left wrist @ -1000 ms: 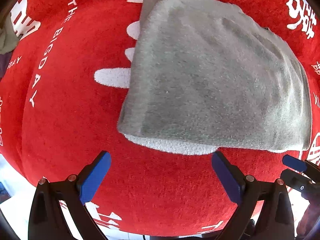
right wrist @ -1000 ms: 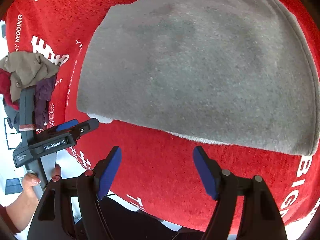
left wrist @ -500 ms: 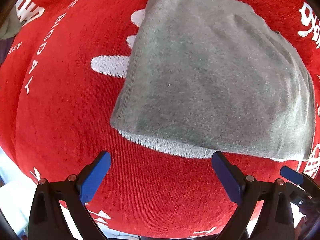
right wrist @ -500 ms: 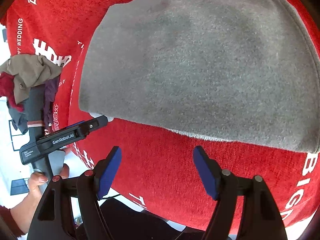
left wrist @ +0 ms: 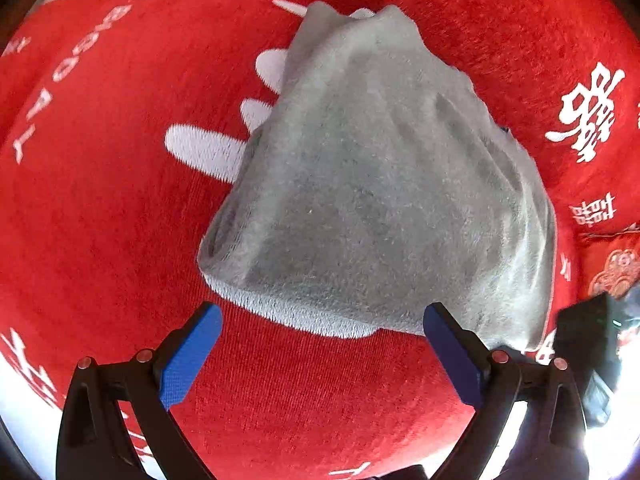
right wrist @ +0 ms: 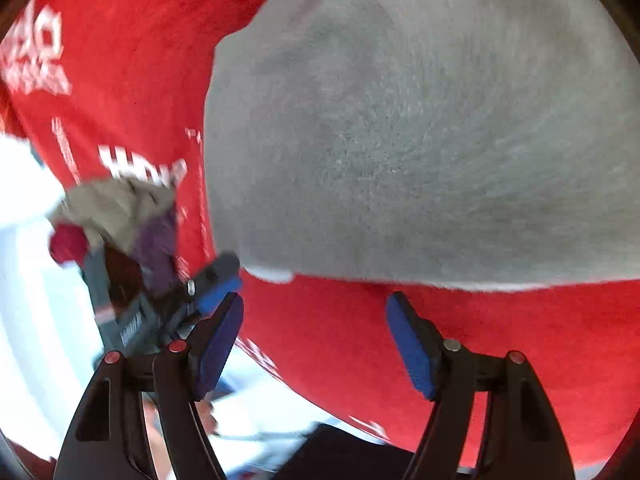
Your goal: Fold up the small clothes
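A folded grey fleece garment [left wrist: 380, 200] lies on a red cloth [left wrist: 100, 208] with white lettering. It also fills the right wrist view [right wrist: 420, 128]. My left gripper [left wrist: 320, 348] is open and empty, its blue pads just short of the garment's near edge. My right gripper [right wrist: 316, 340] is open and empty, also just short of the near edge. The left gripper's tip [right wrist: 216, 280] shows at the garment's near left corner in the right wrist view. The right gripper's body [left wrist: 588, 344] shows at the right edge of the left wrist view.
A pile of unfolded clothes [right wrist: 116, 216] in tan, purple and dark red lies at the left on the red cloth [right wrist: 340, 340]. The cloth's front edge drops off to a bright floor [right wrist: 32, 280] just below both grippers.
Both grippers have moved in closer to the garment's near edge and stayed open. The left gripper has swung right, the right view is blurred by motion. The garment's top looks more bunched.
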Demonstrator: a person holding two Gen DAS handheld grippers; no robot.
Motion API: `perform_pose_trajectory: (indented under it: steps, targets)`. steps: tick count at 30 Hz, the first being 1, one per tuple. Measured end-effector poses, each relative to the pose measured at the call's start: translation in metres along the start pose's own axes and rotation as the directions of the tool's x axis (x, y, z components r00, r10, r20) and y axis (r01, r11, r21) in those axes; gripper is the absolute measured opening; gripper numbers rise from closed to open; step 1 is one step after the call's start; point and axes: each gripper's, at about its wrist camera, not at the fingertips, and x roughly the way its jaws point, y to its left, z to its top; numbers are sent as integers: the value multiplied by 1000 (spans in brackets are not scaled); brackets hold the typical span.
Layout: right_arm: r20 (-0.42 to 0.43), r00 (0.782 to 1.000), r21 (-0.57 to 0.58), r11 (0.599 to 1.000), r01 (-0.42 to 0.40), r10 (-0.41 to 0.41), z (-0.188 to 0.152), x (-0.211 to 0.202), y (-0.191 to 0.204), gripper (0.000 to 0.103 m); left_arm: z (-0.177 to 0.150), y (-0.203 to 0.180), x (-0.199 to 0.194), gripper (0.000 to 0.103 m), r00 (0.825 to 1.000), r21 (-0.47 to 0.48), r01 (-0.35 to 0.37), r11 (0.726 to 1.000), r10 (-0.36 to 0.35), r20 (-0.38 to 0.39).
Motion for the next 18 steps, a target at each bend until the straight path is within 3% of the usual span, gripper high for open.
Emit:
perform_pose_trajectory:
  steps: [6, 7, 9, 14, 18]
  targets:
    - [83, 984, 133, 977, -167, 157, 8, 20, -4, 74, -3, 11, -1, 101, 987, -53, 159, 986, -160, -13]
    - [103, 979, 166, 967, -192, 177, 10, 24, -5, 66, -4, 10, 1, 101, 985, -65, 171, 983, -172, -8]
    - [112, 973, 196, 955, -223, 204, 18, 27, -3, 10, -1, 5, 5, 101, 982, -84, 190, 978, -191, 7]
    - [124, 970, 67, 973, -220, 211, 29, 10, 25, 9, 14, -7, 3, 101, 955, -132, 296, 946, -288, 73]
    - [88, 981, 16, 984, -177, 175, 32, 5, 33, 9, 35, -15, 4, 101, 949, -152, 304, 941, -286, 130]
